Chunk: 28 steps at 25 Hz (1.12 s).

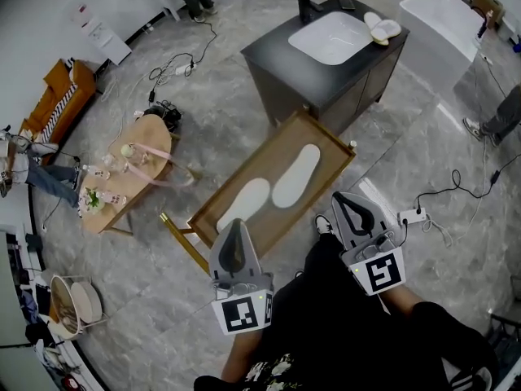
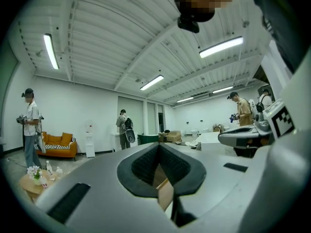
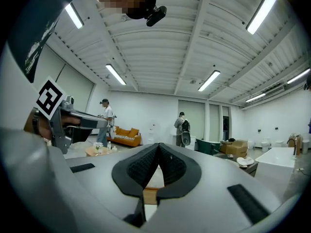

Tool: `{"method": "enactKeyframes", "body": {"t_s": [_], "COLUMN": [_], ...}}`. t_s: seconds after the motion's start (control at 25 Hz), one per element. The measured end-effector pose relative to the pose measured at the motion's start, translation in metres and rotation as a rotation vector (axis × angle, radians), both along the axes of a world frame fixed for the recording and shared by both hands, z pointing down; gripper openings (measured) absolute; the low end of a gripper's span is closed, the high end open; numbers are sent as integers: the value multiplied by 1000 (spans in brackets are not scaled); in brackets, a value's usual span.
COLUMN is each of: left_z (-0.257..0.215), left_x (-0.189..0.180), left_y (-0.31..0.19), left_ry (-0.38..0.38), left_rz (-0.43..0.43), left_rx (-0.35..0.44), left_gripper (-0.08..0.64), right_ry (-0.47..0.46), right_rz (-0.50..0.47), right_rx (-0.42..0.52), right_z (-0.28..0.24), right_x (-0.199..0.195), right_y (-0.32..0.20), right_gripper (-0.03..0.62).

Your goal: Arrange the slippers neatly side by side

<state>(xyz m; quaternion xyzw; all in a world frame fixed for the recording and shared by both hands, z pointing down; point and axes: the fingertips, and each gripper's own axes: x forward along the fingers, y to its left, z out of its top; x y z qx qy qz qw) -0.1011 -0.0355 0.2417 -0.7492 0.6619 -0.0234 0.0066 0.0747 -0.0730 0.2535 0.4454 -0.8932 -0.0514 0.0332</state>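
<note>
A pair of white slippers (image 1: 381, 28) lies on the dark vanity top, right of the white sink; the right gripper view shows the slippers (image 3: 244, 162) far off at the right. A low wooden board (image 1: 244, 169) on the floor carries two white foot-shaped marks (image 1: 298, 175). My left gripper (image 1: 236, 225) hovers shut and empty at the board's near left edge. My right gripper (image 1: 352, 199) is shut and empty beside the board's near right corner. Both gripper views look across the room over shut jaws, the left gripper (image 2: 159, 147) and the right gripper (image 3: 159, 147).
The dark vanity cabinet (image 1: 277, 72) stands beyond the board, a white bathtub (image 1: 440, 19) to its right. A small wooden table (image 1: 130, 182) with flowers and bottles is at the left. Cables and a power strip (image 1: 411, 216) lie on the floor. People stand around the room.
</note>
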Motion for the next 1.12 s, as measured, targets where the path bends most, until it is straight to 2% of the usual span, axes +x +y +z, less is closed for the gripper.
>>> {"method": "enactKeyframes", "body": {"t_s": [0.68,1.12], "left_z": [-3,18], "left_x": [-14,-21], "left_y": [-69,-52], "left_ry": [1,0], "left_rz": [-251,-454], "left_rx": [-27,-94], "left_gripper": [2,2], "right_ry": [23,17], "right_rz": [-262,-500], "right_rx": [-12,-54], "right_z": [-4,15], "right_x": [-30,-75], "right_y": [-113,-135], "right_gripper": [-2,-2]}}
